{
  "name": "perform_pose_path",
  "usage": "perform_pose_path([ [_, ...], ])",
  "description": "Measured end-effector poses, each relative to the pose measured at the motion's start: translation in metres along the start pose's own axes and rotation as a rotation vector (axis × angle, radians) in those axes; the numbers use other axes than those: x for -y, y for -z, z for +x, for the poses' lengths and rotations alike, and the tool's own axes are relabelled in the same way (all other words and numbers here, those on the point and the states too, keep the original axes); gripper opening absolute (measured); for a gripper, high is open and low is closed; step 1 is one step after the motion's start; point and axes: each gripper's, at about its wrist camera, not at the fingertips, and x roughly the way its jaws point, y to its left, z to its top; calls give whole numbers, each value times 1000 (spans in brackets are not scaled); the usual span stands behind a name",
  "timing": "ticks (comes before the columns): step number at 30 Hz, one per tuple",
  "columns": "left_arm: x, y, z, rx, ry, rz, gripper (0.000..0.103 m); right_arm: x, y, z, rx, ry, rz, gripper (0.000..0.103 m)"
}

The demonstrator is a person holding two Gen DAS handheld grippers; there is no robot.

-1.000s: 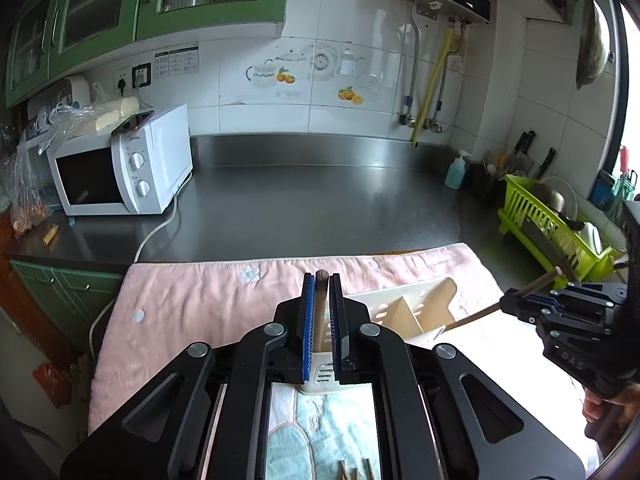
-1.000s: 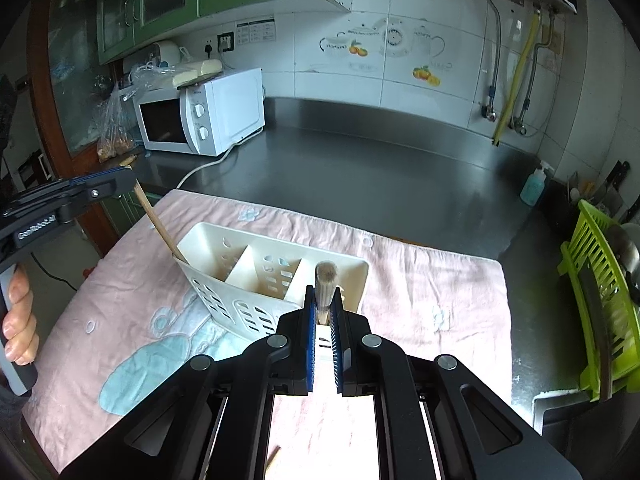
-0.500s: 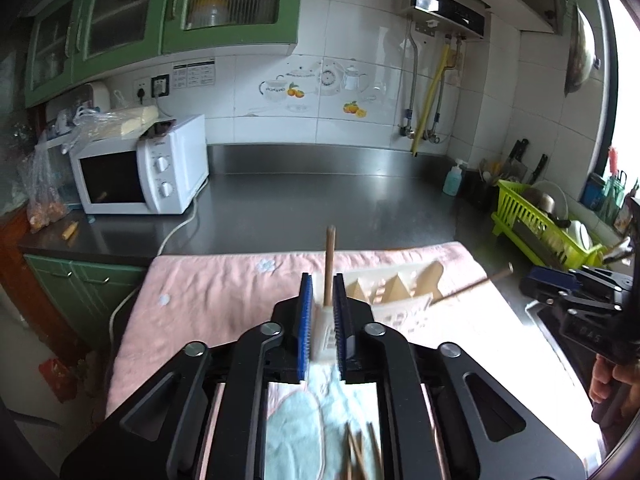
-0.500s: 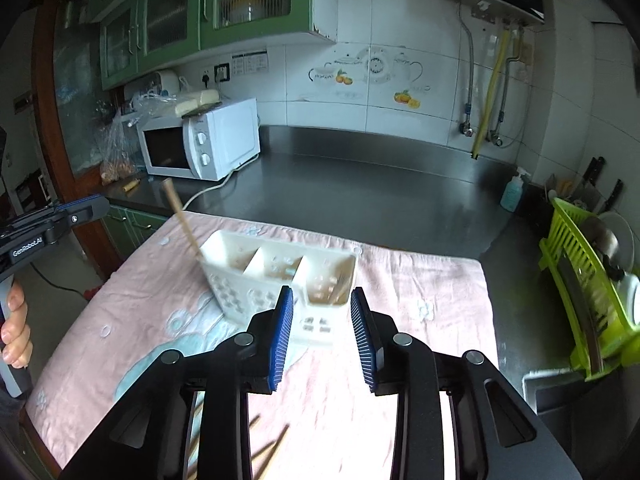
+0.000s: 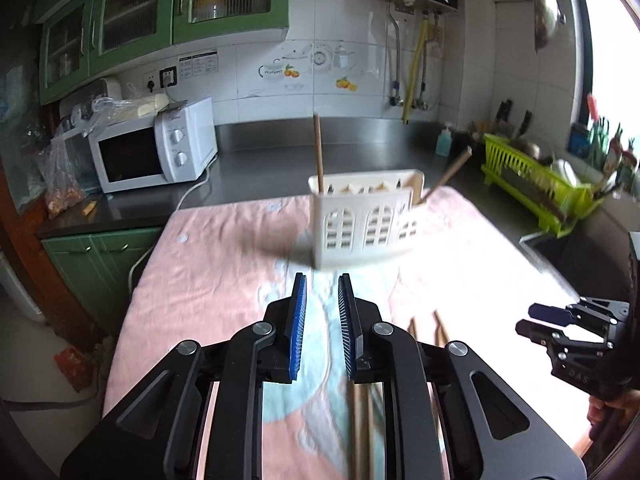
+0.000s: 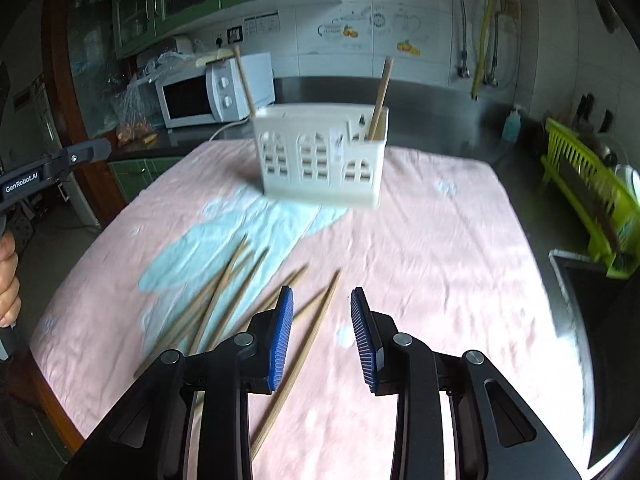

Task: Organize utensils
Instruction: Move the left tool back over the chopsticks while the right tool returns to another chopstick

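Observation:
A cream utensil caddy (image 5: 362, 218) (image 6: 322, 156) stands upright on the pink cloth (image 5: 208, 264) (image 6: 432, 256). One wooden chopstick (image 5: 318, 152) (image 6: 244, 80) stands in its left compartment and another chopstick (image 5: 446, 178) (image 6: 380, 98) in its right. Several loose chopsticks (image 6: 228, 292) (image 5: 362, 420) lie on the cloth in front of the caddy. My left gripper (image 5: 322, 312) is open and empty, well short of the caddy. My right gripper (image 6: 322, 338) is open and empty, just above the loose chopsticks.
A white microwave (image 5: 154, 152) (image 6: 212, 92) sits at the back left on the steel counter (image 5: 360, 148). A green dish rack (image 5: 536, 184) (image 6: 592, 196) stands at the right beside a sink (image 6: 588, 304). The cloth's left edge drops off to green cabinets (image 5: 96, 264).
Both grippers let go of their chopsticks, now left standing in the caddy, and pulled back and down. The left gripper opened in the last half second; the right opened earlier.

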Motion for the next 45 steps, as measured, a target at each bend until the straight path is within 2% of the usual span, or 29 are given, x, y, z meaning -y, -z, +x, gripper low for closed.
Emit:
perform_pose_path([
  [4, 5, 31, -1, -39, -1, 13, 16, -13, 35, 3, -21, 31, 5, 30],
  [8, 6, 57, 1, -75, 0, 3, 16, -17, 62, 8, -58, 13, 52, 29],
  [15, 4, 95, 10, -131, 12, -17, 16, -22, 86, 24, -114, -8, 113, 25],
  [23, 6, 125, 19, -195, 44, -6, 16, -29, 95, 43, -160, -47, 157, 22],
  [30, 10, 140, 35, -255, 100, 4, 16, -35, 97, 47, -156, 22, 99, 10],
  [38, 17, 149, 60, -315, 128, 4, 16, -34, 98, 45, -151, 63, 71, 9],
  [45, 18, 152, 76, -345, 119, 1, 16, -34, 99, 46, -152, 71, 62, 9],
])
